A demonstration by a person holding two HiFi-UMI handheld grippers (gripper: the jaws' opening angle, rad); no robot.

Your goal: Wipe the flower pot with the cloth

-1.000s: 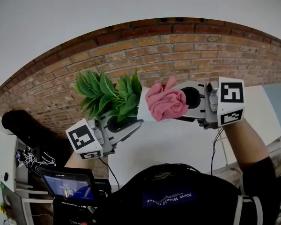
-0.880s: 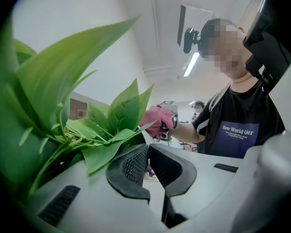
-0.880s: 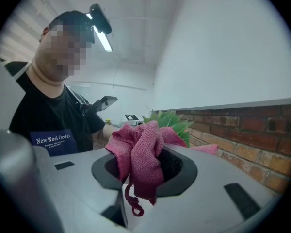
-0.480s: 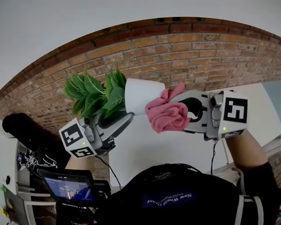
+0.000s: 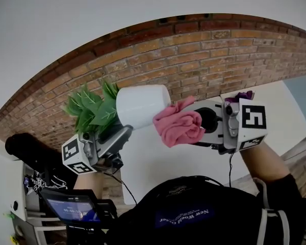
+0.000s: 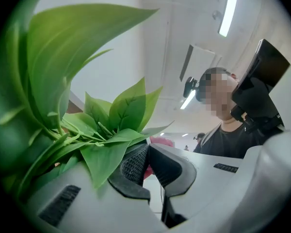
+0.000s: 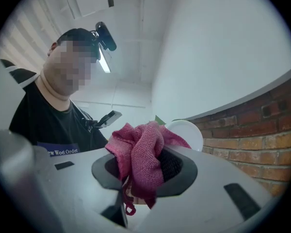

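Pot-holding left gripper (image 5: 125, 131), jaws pinched shut beside the green leaves (image 5: 89, 108), keeps the round white flower pot (image 5: 143, 105) aloft and tipped sideways, apparently so the crumpled pink cloth (image 5: 177, 127) clamped in the right gripper (image 5: 200, 122) reaches its wall.

The flower pot (image 5: 143, 106) is plain white, its leaves (image 5: 92, 110) bright green. The cloth (image 5: 178, 127) is pink, coarsely woven. Left tool (image 6: 148, 160) and right tool (image 7: 141, 165) are pale grey with black pads. The brick wall (image 5: 219, 50) is red-brown.
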